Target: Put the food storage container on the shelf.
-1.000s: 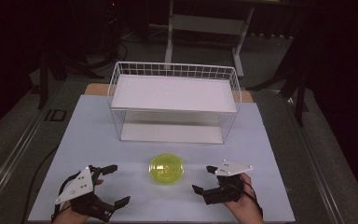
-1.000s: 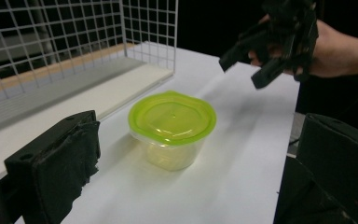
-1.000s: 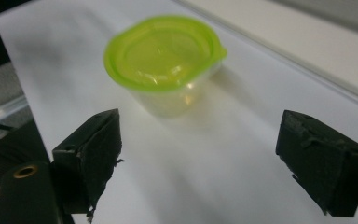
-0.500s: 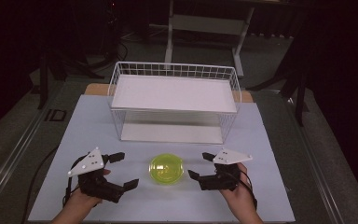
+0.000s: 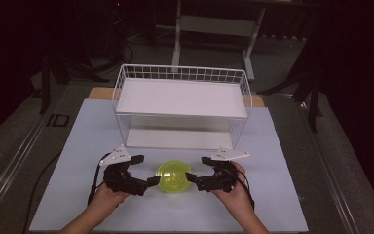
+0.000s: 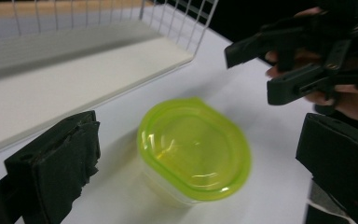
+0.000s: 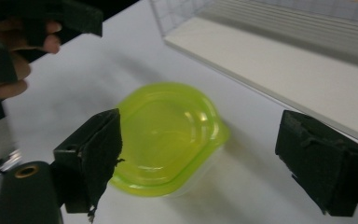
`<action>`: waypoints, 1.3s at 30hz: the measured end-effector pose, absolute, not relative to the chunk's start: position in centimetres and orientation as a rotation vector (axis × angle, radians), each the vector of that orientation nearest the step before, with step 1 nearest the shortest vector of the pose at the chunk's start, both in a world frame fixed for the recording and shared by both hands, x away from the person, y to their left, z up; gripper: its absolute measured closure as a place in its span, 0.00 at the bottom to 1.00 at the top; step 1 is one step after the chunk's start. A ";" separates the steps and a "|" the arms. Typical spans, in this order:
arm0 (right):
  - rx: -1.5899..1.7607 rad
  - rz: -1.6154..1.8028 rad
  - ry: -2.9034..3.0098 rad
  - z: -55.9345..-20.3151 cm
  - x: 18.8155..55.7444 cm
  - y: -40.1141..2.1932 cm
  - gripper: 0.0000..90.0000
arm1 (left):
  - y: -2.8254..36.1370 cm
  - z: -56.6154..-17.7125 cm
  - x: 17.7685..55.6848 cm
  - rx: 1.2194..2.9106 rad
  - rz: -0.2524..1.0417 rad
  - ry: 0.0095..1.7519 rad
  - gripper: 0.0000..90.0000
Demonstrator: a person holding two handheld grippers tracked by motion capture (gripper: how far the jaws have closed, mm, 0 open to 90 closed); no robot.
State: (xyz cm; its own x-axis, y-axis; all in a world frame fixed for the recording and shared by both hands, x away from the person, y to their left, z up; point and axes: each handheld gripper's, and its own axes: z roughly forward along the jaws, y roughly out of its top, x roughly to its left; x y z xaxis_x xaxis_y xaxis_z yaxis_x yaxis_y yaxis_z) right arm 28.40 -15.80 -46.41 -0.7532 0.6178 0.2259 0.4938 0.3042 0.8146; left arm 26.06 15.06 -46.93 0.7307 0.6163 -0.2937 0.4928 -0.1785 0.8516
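White tabletop with a wire basket at the back and a green-lidded container near the front edge.

Both grippers flank the container: the left gripper sits just beside its left side and the right gripper just beside its right, each with jaws spread wide and holding nothing. Neither touches the container, which rests flat on the tabletop in front of the basket.

The lidded container sits on the desk between the left tongs and right tongs; the wire rack stands behind them.
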 end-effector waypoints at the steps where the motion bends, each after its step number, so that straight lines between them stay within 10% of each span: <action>1: 1.053 1.443 2.430 -46.6 28.5 -15.7 0.19 | 15.1 -46.9 26.1 1.828 0.139 0.865 0.00; 17: 1.292 1.376 2.475 -49.3 29.2 -15.0 0.57 | 14.3 -50.2 27.5 1.814 -0.026 1.163 0.31; 27: 1.398 1.364 2.520 -49.5 28.8 -14.5 0.76 | 14.3 -50.7 27.1 1.804 -0.120 1.160 0.76; 39: 1.429 1.394 2.466 -49.0 27.4 -14.1 0.86 | 14.4 -50.2 26.1 1.779 -0.126 1.194 0.87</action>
